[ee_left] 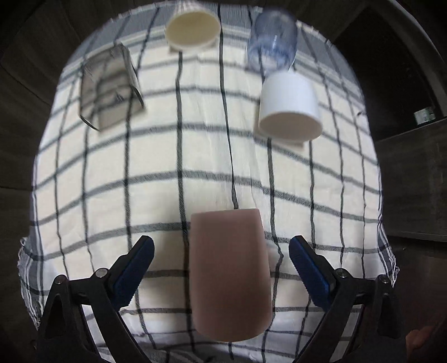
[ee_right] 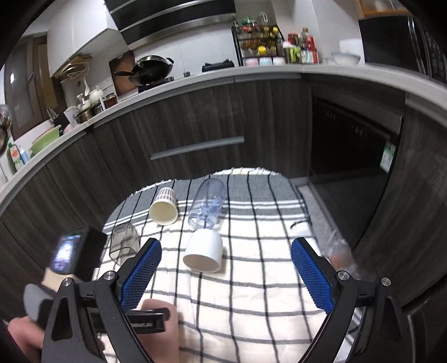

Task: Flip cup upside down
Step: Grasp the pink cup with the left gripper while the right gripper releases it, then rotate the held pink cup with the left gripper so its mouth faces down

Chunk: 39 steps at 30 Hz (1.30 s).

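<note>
A pink cup [ee_left: 229, 273] lies on its side on the checked cloth [ee_left: 167, 156], its rim toward the camera. My left gripper [ee_left: 222, 268] is open, its blue pads on either side of the cup and apart from it. In the right wrist view the pink cup [ee_right: 160, 329] shows at the bottom left, partly hidden by the left gripper body. My right gripper [ee_right: 226, 273] is open and empty above the cloth [ee_right: 251, 293]. A white cup [ee_left: 289, 106] [ee_right: 204, 251] lies on its side.
A cream cup [ee_left: 192, 26] [ee_right: 164, 206], a clear blue cup [ee_left: 272, 42] [ee_right: 208, 205] and a dark clear glass [ee_left: 110, 89] [ee_right: 124, 243] lie on their sides at the cloth's far end. Dark cabinets [ee_right: 195, 117] stand beyond.
</note>
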Available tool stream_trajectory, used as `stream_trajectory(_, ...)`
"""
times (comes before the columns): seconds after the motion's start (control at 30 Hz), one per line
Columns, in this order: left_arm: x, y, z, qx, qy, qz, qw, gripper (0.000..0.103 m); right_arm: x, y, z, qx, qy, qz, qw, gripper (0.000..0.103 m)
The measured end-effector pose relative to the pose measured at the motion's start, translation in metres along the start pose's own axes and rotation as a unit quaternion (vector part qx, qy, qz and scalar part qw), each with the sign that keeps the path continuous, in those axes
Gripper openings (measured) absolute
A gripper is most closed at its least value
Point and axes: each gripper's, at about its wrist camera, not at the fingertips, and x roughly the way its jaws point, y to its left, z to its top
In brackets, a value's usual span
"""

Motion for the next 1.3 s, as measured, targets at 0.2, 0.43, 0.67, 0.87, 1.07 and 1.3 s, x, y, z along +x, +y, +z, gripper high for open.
stream_trajectory(0.2, 0.023, -0.01, 0.009, 0.004, 0.062, 0.014, 0.9979, 0.093, 0.021, -0.003, -0.003, 0.005, 0.021, 0.012, 1.0, 0.094)
stream_trajectory(0.43, 0.042, -0.02, 0.015, 0.01, 0.091, 0.028, 0.9954, 0.078, 0.038, -0.008, -0.006, 0.015, 0.035, 0.025, 0.999, 0.094)
stream_trajectory(0.67, 0.059, -0.024, 0.016, 0.006, 0.108, 0.018, 0.994, 0.066, 0.056, -0.014, -0.014, 0.028, 0.061, 0.034, 0.997, 0.094)
stream_trajectory(0.87, 0.059, -0.023, 0.016, 0.006, 0.097, 0.003, 0.9952, 0.065, 0.064, -0.016, -0.017, 0.036, 0.076, 0.04, 0.996, 0.094)
stream_trajectory(1.07, 0.028, -0.004, 0.007, 0.005, 0.05, -0.005, 0.9987, 0.065, 0.058, -0.008, -0.016, 0.026, 0.069, 0.035, 0.997, 0.094)
stream_trajectory(1.3, -0.034, 0.006, -0.004, 0.034, -0.103, 0.01, 0.9941, 0.065, 0.042, 0.002, -0.013, 0.021, 0.052, 0.033, 0.998, 0.094)
